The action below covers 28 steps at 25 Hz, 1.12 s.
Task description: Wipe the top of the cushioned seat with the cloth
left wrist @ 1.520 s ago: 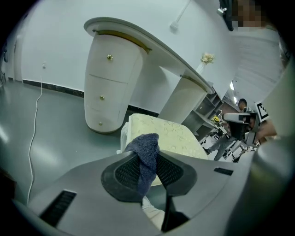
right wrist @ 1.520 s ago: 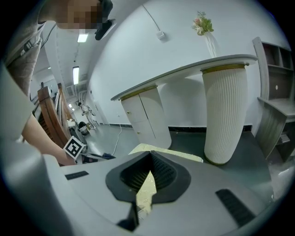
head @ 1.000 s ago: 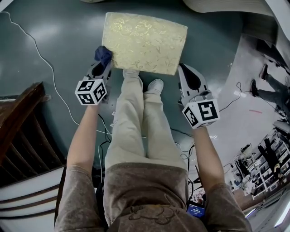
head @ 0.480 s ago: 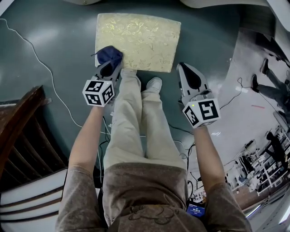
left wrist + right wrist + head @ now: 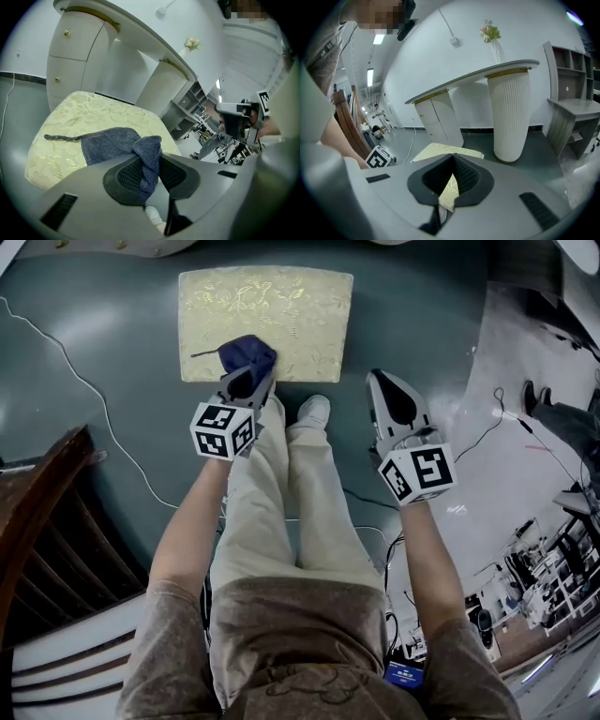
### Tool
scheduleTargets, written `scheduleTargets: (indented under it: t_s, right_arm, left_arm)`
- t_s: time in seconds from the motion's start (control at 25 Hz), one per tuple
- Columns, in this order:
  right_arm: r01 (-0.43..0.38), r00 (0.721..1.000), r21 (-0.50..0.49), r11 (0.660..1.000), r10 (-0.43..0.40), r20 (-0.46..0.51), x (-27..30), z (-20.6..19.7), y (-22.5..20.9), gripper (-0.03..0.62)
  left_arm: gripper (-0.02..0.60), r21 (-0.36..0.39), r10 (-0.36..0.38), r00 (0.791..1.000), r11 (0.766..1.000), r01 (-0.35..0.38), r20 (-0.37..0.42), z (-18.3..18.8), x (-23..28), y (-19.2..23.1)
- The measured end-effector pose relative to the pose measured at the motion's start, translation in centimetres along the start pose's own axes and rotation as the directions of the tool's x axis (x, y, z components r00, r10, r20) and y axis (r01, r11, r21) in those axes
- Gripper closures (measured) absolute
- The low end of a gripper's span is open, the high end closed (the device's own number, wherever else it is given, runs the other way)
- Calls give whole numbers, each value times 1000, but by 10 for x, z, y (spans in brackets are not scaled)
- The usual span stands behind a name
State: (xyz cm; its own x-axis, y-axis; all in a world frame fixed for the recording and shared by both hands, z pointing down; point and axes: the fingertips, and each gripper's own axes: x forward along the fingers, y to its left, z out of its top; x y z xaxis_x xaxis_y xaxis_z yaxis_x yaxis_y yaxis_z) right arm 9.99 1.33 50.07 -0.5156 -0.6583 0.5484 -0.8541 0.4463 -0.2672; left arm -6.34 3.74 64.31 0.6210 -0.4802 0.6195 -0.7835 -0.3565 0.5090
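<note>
The left gripper [image 5: 249,382] pinched a dark blue terry cloth [image 5: 246,353] spread on the pale gold brocade cushioned seat [image 5: 292,304], while the right gripper [image 5: 384,390] hung nearby, jaws closed on nothing.

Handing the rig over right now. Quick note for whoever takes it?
Left gripper: jaws shut on the blue cloth, which lies on the near edge of the cushioned seat.
Right gripper: jaws shut, empty, off the seat, over the floor.
Done: cloth is on the seat; how much is wiped doesn't show.
Left: sweep the cloth over the rest of the top, far side included.
</note>
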Motion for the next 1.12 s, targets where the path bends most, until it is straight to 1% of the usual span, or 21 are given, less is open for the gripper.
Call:
scheduleTargets:
  t_s: [0.28,0.44,0.72,0.96,1.12]
  right_arm:
    - [23,999,17,1000,-24,23,-21,-5,-20,599]
    - [46,999,35,998,-46,24,-34,-12,-31,599]
    - [80,996,60,995,-82,31,-56,-21,-51,599]
    - [111,992,79,991,-115,44,-74,-28,-64,599]
    - [137,988,104,985,-144,60,-88,-28,-71,599]
  left_arm:
    - [488,45,-65,997,997,66,-27,-5,28,-44]
    - [488,57,-89,995,994,91,-36,-8,40,-62]
    - [488,75,-151,986,985,156,-66,-15,67,-105]
    - [488,101,-228,968,966,238,-101,-18,89,-148]
    - [488,106,-282,957,952,288,-67,3,89,-179]
